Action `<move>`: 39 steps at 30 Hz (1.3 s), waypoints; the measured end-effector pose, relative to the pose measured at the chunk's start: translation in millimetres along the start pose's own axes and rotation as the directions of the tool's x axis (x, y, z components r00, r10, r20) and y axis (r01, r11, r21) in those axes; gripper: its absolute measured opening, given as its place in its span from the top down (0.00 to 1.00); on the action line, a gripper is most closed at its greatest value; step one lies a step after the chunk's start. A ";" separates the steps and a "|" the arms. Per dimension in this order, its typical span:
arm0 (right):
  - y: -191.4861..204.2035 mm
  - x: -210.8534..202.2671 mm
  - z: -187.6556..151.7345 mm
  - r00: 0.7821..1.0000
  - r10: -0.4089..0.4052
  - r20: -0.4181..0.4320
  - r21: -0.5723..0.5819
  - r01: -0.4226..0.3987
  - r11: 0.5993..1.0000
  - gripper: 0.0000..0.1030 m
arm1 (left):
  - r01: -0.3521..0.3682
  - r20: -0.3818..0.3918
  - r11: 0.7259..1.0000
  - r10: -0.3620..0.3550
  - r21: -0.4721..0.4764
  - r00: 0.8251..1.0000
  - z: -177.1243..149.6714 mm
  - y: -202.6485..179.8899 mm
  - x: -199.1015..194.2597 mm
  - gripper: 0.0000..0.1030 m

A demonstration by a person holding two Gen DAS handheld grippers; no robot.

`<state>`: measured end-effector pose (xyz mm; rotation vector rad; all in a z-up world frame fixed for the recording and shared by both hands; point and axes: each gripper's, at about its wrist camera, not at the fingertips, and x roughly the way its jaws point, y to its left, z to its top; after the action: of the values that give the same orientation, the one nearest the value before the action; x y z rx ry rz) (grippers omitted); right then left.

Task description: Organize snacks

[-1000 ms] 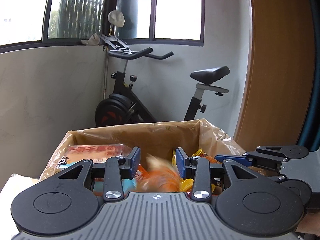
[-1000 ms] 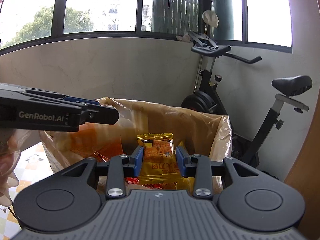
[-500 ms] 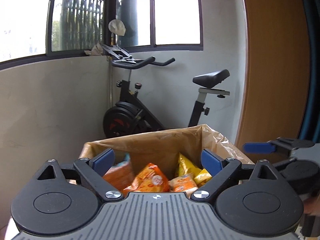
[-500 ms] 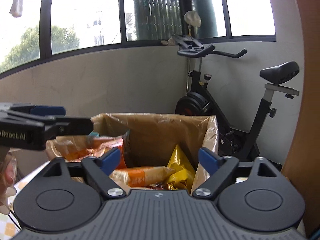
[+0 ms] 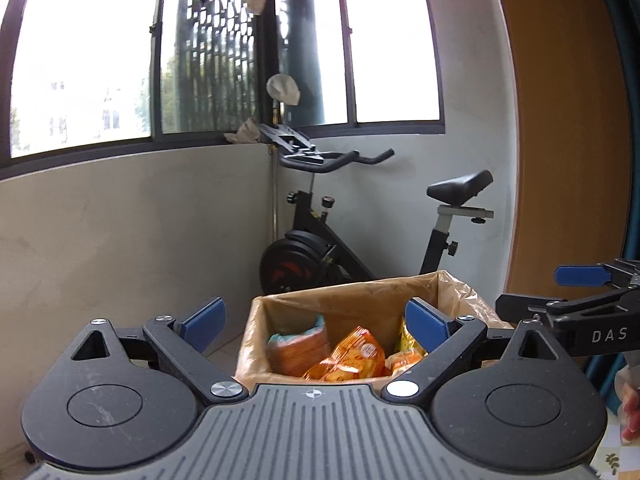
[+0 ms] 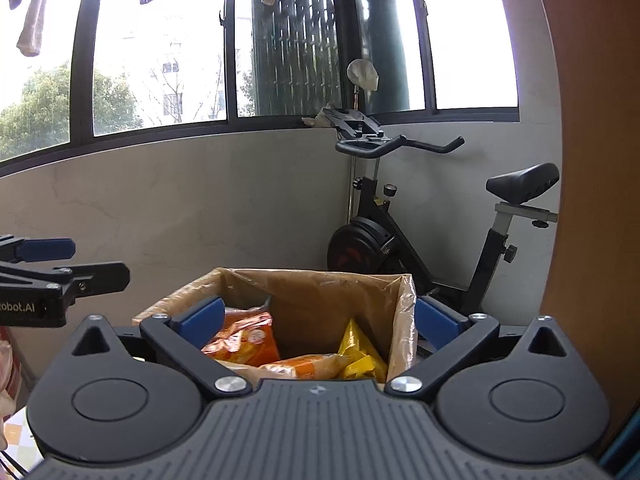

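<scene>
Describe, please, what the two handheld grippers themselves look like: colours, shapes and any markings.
Both the left gripper and the right gripper are matte black, with a ribbed grey top plate, two round disc housings, silver pivot screws and blue pads on angled black fingers. White lettering runs along their sides: "DAS" and "obot.AI".

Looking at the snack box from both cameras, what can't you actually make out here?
- Bottom of the lined box: hidden in both views by snack packs and each tool's body.
- Print on the orange pack: left wrist view, blurred and too small.
- Yellow pack: right wrist view, lower part cut off by the right tool.
- What the box stands on: hidden behind the left tool.
</scene>
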<state>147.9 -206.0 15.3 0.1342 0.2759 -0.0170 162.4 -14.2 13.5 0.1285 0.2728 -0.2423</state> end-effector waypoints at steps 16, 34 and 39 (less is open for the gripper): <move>26.9 -39.2 1.5 1.000 0.012 0.007 0.028 -0.013 1.000 0.00 | -0.071 -0.057 0.991 0.064 -0.117 0.996 -9.5 29.9 -45.7 0.05; 24.8 -40.2 -4.0 1.000 0.003 -0.018 0.043 -0.002 0.999 0.00 | -0.094 -0.074 0.987 0.085 -0.133 0.994 -13.0 27.7 -45.9 0.05; 25.0 -39.4 -3.6 1.000 0.004 -0.019 0.043 -0.003 0.999 0.00 | -0.096 -0.075 0.986 0.087 -0.135 0.993 -13.2 27.2 -46.1 0.05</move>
<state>109.9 -180.8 25.8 0.1778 0.2941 -0.0181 122.9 24.2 16.3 0.0114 0.3503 -0.1270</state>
